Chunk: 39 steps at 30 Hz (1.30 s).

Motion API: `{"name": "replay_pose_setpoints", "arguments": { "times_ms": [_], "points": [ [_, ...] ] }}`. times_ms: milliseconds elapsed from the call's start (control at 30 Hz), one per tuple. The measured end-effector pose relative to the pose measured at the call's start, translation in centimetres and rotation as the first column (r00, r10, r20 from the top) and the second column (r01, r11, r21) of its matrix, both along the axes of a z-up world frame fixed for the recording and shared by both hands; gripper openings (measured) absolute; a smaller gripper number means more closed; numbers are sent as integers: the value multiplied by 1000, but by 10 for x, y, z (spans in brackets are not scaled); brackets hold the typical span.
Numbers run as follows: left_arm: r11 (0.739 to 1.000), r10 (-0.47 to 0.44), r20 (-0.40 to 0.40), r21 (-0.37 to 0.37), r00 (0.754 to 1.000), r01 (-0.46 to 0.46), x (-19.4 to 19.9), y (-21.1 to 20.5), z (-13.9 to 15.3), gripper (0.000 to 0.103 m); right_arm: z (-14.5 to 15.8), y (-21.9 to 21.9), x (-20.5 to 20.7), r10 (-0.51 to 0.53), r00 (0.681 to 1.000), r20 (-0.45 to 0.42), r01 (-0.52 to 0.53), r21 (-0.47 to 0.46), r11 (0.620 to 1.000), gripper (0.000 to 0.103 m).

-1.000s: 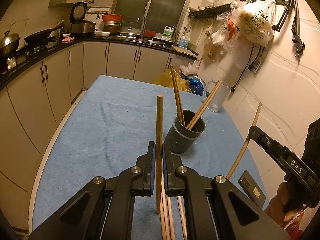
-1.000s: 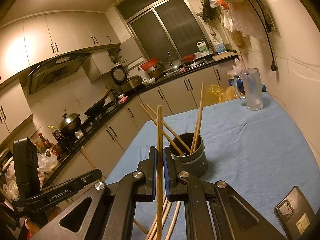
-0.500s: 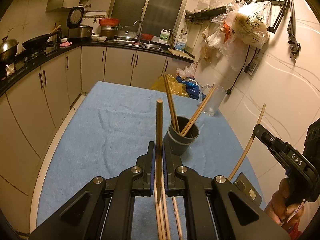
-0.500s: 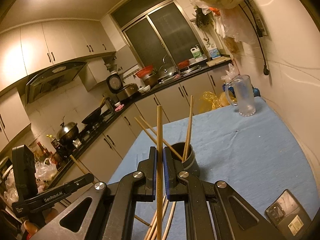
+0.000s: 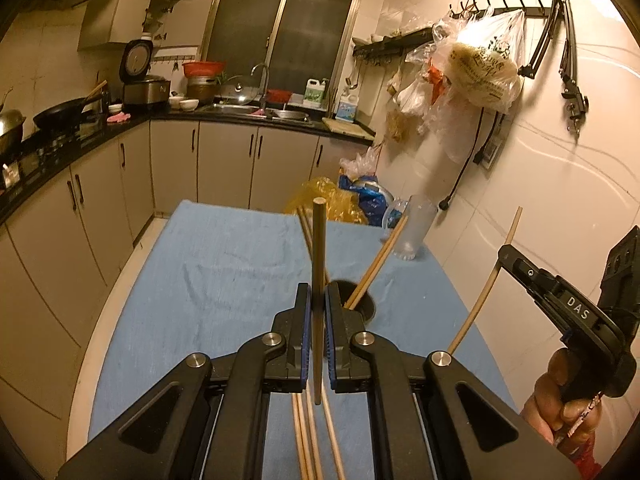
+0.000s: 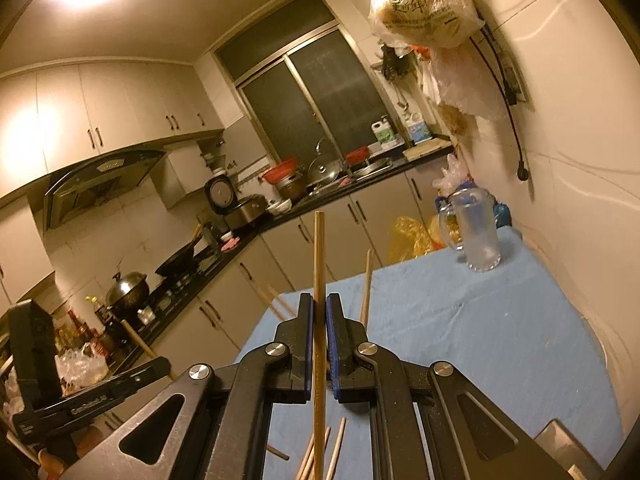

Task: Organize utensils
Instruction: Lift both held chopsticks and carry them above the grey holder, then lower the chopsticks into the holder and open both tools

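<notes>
**Chopsticks clamped in both grippers above the blue desk**

Chopsticks fill both of our views. Our left gripper (image 5: pixel 316 312) has its jaws pressed tight on one brown wooden chopstick (image 5: pixel 319 264), which stands nearly upright between the blue pads, its blunt end above them. Our right gripper (image 6: pixel 319 320) grips a second, paler wooden chopstick (image 6: pixel 319 264) in the same way, jaws closed on it, the stick upright.

Just beyond the left jaws we see the dark round utensil cup (image 5: pixel 366 304) on the blue cloth-covered desk (image 5: pixel 224 264), with several chopsticks leaning out of it. More loose wooden chopsticks (image 5: pixel 304 436) lie on the cloth below the left gripper. A clear glass mug (image 6: pixel 478 236) stands at the far corner of the desk, near the wall. From the left view the right gripper shows at the right edge, in a hand (image 5: pixel 568 392), its pale stick slanting upward.
</notes>
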<state>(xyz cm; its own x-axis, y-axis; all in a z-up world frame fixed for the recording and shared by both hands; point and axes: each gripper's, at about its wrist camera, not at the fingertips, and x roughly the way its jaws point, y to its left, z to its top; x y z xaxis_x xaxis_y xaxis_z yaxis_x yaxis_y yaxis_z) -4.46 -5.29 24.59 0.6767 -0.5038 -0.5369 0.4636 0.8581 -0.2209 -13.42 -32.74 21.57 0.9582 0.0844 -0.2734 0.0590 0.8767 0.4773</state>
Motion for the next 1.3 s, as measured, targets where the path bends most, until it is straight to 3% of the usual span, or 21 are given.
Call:
{"name": "replay_pose_setpoints", "arguments": {
  "times_ms": [567, 800, 1300],
  "points": [
    [997, -10, 60, -81, 998, 15, 59, -35, 51, 6, 39, -22, 68, -117, 992, 48, 117, -4, 993, 7],
    [995, -4, 39, -95, 999, 7, 82, -48, 35, 6, 36, -23, 95, -151, 987, 56, 153, -20, 988, 7],
    [997, -14, -50, -81, 999, 10, 108, -56, -18, 6, -13, -20, 125, -159, 987, -35, 158, -36, 987, 7]
  ]
}}
